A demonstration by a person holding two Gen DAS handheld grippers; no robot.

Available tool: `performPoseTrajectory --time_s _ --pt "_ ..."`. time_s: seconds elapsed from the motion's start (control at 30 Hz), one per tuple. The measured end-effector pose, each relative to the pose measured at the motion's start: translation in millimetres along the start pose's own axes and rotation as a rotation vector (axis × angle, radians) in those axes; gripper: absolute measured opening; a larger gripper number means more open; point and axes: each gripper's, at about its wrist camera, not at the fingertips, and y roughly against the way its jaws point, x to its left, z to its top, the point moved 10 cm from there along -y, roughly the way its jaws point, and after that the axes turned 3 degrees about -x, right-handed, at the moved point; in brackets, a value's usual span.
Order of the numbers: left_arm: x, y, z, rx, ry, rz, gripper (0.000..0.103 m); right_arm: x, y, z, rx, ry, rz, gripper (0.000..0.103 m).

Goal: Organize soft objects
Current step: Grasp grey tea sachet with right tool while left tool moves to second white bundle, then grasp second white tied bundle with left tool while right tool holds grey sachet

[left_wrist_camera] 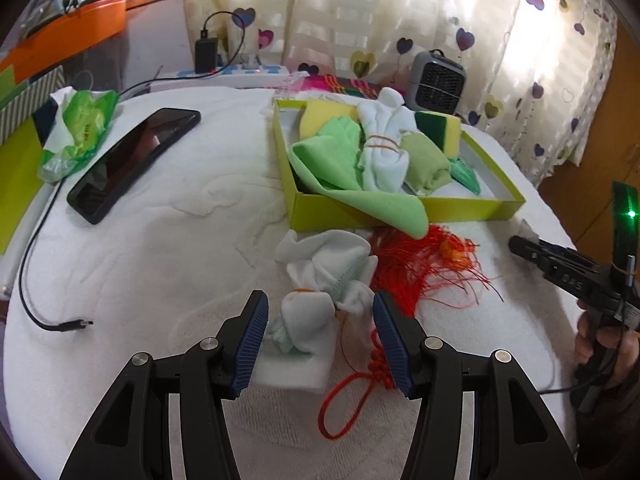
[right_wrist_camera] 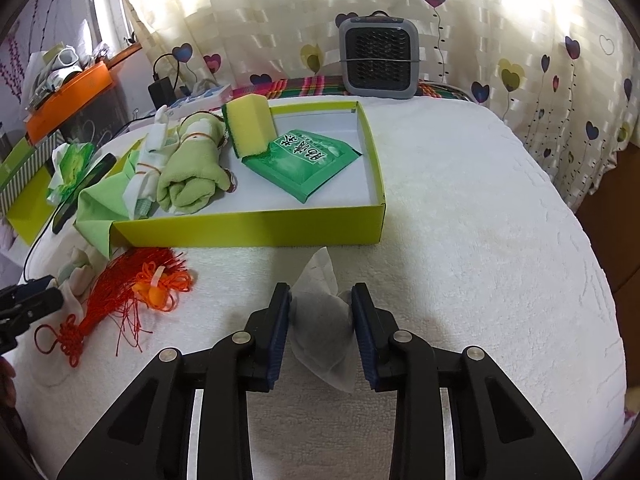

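Note:
My left gripper (left_wrist_camera: pixel 318 320) is open, its fingers on either side of a white sock bundle (left_wrist_camera: pixel 320 280) tied with a rubber band on the white towel. A red tassel knot (left_wrist_camera: pixel 416 276) lies just right of the bundle. My right gripper (right_wrist_camera: pixel 322 312) is shut on a white tissue pouch (right_wrist_camera: pixel 322 320) in front of the yellow-green box (right_wrist_camera: pixel 248 228). The box holds a green cloth (left_wrist_camera: pixel 332 160), a tied sock bundle (left_wrist_camera: pixel 380 140), a rolled green towel (right_wrist_camera: pixel 192 176), sponges (right_wrist_camera: pixel 250 124) and a green packet (right_wrist_camera: pixel 304 160). The tassel also shows in the right wrist view (right_wrist_camera: pixel 132 284).
A black phone (left_wrist_camera: pixel 128 160) and a green wet-wipe pack (left_wrist_camera: pixel 76 132) lie at the left. A loose black cable (left_wrist_camera: pixel 36 272) runs along the left edge. A grey heater (right_wrist_camera: pixel 378 60) stands behind the box. Orange tray (left_wrist_camera: pixel 68 36) at the far left.

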Motion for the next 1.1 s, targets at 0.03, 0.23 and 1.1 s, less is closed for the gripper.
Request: performPoseTrajectory --time_s 0.03,0.23,1.1 --pt "0 -2 0 0.004 0.001 0.001 0.054 -1 0 0 -0.001 -0.004 0.002 0.033" --pt "10 -6 2 0.014 0.018 0.03 0.054 -2 -1 -1 0.003 -0.02 0.021 0.033" --pt "20 -13 3 0.01 0.058 0.02 0.036 -1 -1 -1 0.005 -0.021 0.025 0.033"
